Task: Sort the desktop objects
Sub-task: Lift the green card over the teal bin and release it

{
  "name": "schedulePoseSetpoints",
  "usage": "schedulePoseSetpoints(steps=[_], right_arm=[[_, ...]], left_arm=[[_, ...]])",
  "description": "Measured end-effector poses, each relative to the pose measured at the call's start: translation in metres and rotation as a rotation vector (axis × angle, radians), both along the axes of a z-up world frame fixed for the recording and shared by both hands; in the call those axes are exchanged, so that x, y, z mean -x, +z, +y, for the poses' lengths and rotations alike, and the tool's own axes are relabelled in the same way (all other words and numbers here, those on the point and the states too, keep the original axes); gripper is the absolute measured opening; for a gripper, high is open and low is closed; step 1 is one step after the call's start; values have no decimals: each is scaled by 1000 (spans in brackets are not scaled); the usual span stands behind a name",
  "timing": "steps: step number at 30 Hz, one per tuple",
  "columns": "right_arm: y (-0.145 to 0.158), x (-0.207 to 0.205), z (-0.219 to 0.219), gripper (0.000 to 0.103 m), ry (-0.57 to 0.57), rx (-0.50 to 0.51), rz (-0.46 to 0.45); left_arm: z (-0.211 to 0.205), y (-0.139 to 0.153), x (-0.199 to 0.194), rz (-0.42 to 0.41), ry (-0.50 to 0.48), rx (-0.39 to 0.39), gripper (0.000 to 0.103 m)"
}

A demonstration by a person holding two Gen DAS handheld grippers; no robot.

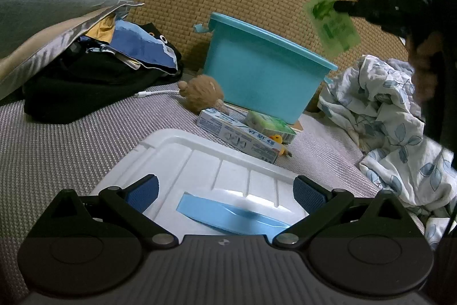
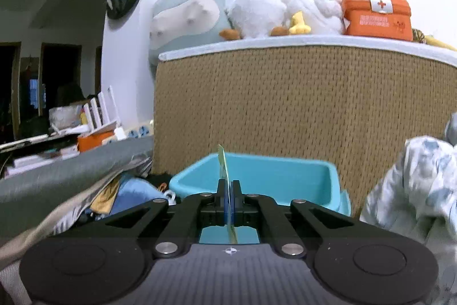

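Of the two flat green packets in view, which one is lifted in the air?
The translucent green packet pinched in the right gripper, high above the blue bin. The other green packet lies on the mat beside the toothpaste box.

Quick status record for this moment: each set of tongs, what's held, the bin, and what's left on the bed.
right tongs: shut on the green packet, held in the air above and right of the bin
left tongs: open, over the white lid, holding nothing
teal bin: open, upright
still on the bed: toothpaste box, green pack, brown plush
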State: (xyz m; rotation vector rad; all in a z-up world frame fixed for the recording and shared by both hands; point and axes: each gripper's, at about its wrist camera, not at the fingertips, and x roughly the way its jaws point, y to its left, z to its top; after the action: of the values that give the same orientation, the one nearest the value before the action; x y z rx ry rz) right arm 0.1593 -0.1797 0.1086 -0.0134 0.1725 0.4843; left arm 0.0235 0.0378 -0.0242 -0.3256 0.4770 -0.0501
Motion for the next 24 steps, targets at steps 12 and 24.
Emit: schedulePoseSetpoints(steps=[12,24], right_arm=[[45,-41,6,2,-60,-52,-31],[52,-97,3,2,-127,-127,35]], left_arm=[[0,0,-1,1,-7,7,103],[2,1,-2,2,-5,36,103]])
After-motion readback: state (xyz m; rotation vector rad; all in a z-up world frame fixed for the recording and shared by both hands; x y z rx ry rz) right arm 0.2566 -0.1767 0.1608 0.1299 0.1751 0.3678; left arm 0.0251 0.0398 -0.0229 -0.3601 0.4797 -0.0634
